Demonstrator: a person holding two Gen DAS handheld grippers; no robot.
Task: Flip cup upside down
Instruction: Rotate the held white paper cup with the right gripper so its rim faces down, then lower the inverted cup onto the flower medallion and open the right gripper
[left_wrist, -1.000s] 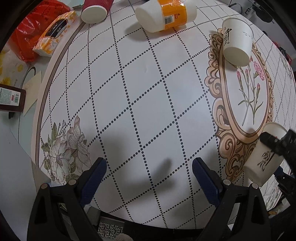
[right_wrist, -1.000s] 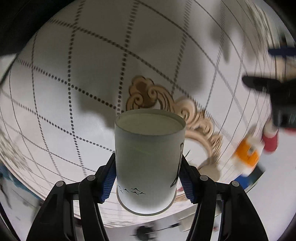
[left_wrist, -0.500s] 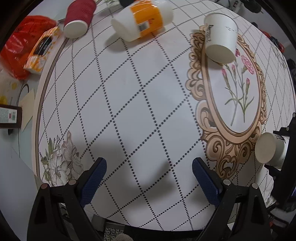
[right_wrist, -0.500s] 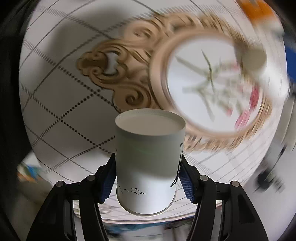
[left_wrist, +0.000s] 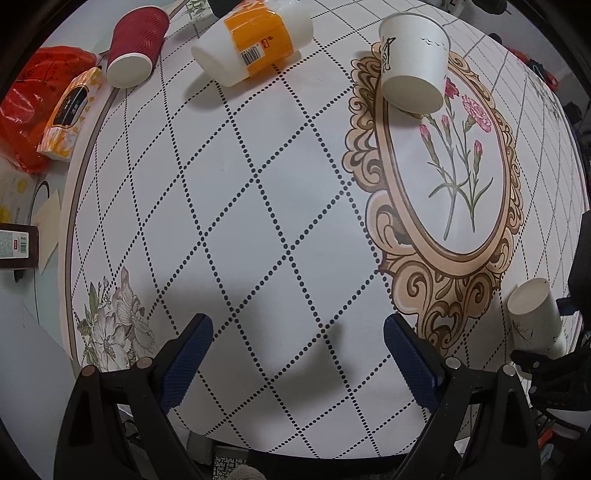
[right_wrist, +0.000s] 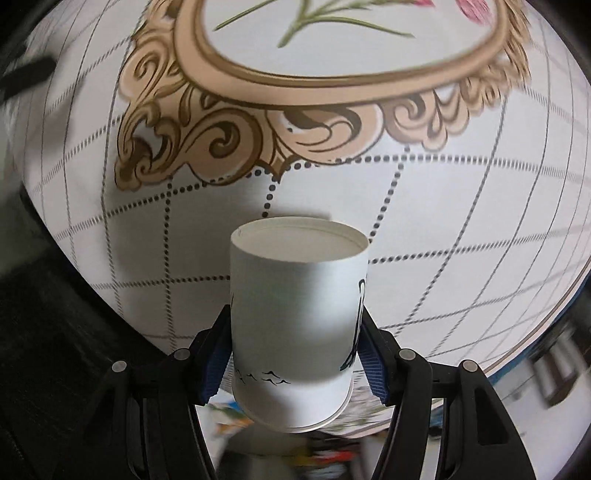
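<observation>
1. Paper cup (right_wrist: 299, 325) clamped mid-wall in right gripper (right_wrist: 295, 354), base outward, above desk (right_wrist: 443, 229) edge.
2. Light, thin-walled, crushable: gentle squeeze near stiffer rim advised.
3. Left gripper (left_wrist: 295, 350) wide, empty.

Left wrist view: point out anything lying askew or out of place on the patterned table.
The orange-wrapped stack of white paper cups lies on its side at the far edge of the patterned table, not standing like the red ribbed paper cup beside it. Nothing looks spilled or damaged.
</observation>
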